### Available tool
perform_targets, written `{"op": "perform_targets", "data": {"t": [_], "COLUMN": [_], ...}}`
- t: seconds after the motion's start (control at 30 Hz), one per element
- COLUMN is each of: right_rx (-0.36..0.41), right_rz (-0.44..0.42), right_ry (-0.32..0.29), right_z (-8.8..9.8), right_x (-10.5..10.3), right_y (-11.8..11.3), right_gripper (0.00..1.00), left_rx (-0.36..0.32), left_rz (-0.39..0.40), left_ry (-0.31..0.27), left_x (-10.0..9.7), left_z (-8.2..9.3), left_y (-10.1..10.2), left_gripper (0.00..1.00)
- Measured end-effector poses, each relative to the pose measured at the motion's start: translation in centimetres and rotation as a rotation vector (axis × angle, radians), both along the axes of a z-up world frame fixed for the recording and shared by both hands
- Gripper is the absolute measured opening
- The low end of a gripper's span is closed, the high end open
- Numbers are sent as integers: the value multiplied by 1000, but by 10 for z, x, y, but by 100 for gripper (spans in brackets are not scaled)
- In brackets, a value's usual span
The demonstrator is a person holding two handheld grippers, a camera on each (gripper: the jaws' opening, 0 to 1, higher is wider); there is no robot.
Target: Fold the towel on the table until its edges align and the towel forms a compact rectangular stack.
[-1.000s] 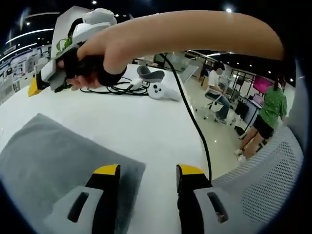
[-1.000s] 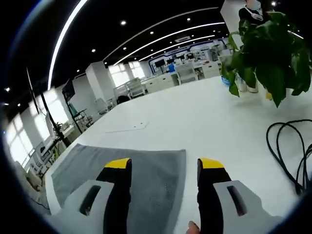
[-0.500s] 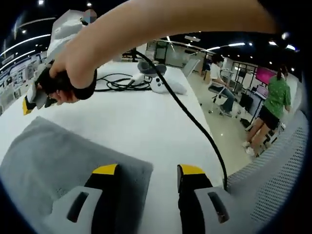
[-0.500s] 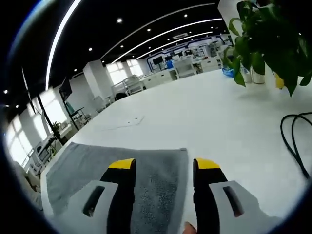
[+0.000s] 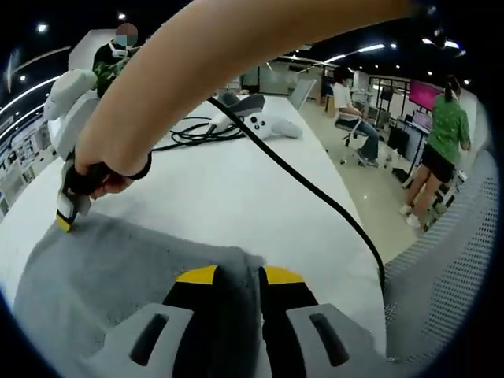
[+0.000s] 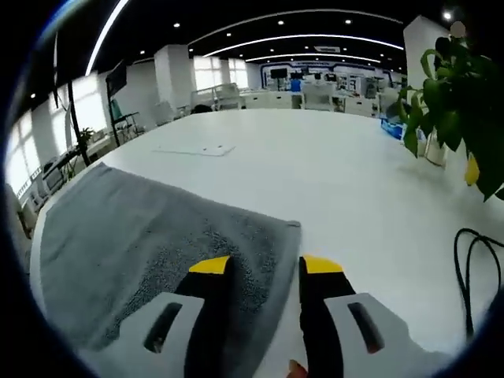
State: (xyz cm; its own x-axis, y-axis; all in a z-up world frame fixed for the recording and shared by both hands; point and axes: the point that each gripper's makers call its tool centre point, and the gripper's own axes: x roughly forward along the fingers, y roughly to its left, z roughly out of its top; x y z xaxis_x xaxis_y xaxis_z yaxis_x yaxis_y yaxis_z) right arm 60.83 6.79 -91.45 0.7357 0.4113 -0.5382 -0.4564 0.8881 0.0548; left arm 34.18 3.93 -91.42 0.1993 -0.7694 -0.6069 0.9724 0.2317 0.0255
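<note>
The left gripper (image 5: 238, 276) pinches the gray towel (image 5: 118, 268) corner; at left, the right gripper (image 5: 67, 209) touches it. In the right gripper view, its fingers (image 6: 209, 268) pinch the towel's edge on the white surface (image 6: 331, 181), and the towel stretches toward the left.

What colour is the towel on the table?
Plain grey, no pattern; the towel shows best in the right gripper view.

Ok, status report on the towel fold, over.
Left claw shut on towel corner. Right claw narrowed at the towel's edge, grip unclear. Towel flat, unfolded. Black cable trails across the table alongside.
</note>
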Motion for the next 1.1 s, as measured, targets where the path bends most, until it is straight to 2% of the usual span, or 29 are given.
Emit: {"op": "perform_targets", "data": {"t": [0.17, 0.3, 0.4, 0.47, 0.57, 0.67, 0.83, 1.03, 1.1], "right_rx": [-15, -32, -49, -33, -3, 24, 50, 1, -2], "right_rz": [6, 23, 60, 64, 73, 53, 18, -16, -26], "right_ry": [-10, -25, -26, -23, -13, 3, 36, 67, 70], "right_z": [-5, -4, -5, -5, -4, -3, -2, -7, -9], "right_x": [7, 7, 5, 4, 1, -2, -9, -17, -20], "right_y": [-2, 0, 6, 8, 15, 14, -1, -28, -39], "right_gripper": [29, 28, 22, 15, 4, 2, 1, 1, 1], "left_rx": [-3, -8, -8, -16, -22, -26, -55, -75, -92], "left_rz": [5, 2, 7, 14, 18, 26, 10, -30, -30], "left_ry": [-2, 0, 6, 34, 47, 57, 94, 64, 75], "left_x": [0, 1, 1, 0, 1, 0, -7, -23, -27], "left_z": [-1, 0, 1, 1, 1, 1, 2, 2, 2], "left_y": [0, 0, 0, -1, 0, 0, -8, -32, -41], "left_gripper": [9, 8, 8, 8, 8, 8, 7, 7, 7]}}
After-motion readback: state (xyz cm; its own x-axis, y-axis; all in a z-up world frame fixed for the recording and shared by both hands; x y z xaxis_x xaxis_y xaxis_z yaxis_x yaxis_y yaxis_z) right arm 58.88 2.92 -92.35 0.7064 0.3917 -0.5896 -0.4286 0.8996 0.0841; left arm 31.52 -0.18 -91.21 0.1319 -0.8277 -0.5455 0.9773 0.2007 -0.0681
